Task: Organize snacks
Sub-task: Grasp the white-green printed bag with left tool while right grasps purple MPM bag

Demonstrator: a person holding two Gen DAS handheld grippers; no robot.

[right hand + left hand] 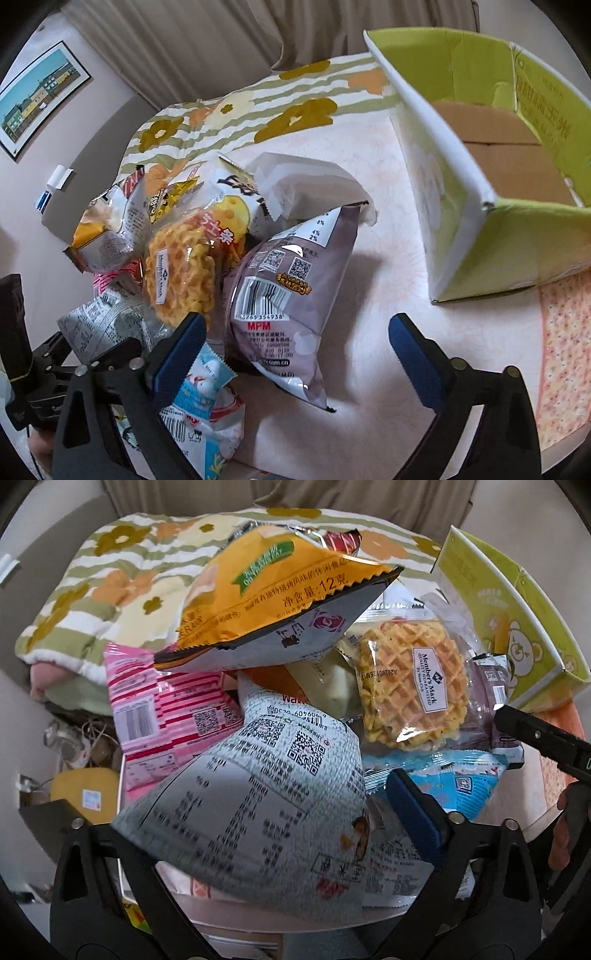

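A heap of snack packets lies on the table. My left gripper [258, 805] is open astride a grey printed packet [251, 797]; only its right blue pad [413, 812] shows, and it stands just clear of the packet. Behind lie an orange packet [266, 590], a pink one [159, 709] and a waffle packet [410, 686]. My right gripper [295, 332] is open, with a purple packet [280, 295] between its fingers; the right pad [410, 350] stands well clear of it. The left pad [184, 347] sits by the waffle packet [181, 273] and a blue-white packet [199, 391].
An open yellow-green carton [480, 240] with a bare brown bottom stands right of the heap on the pale table cloth [369, 177]. A floral blanket [92, 590] lies behind the heap. Curtains hang at the back. Clutter sits on the floor [81, 753] at the left.
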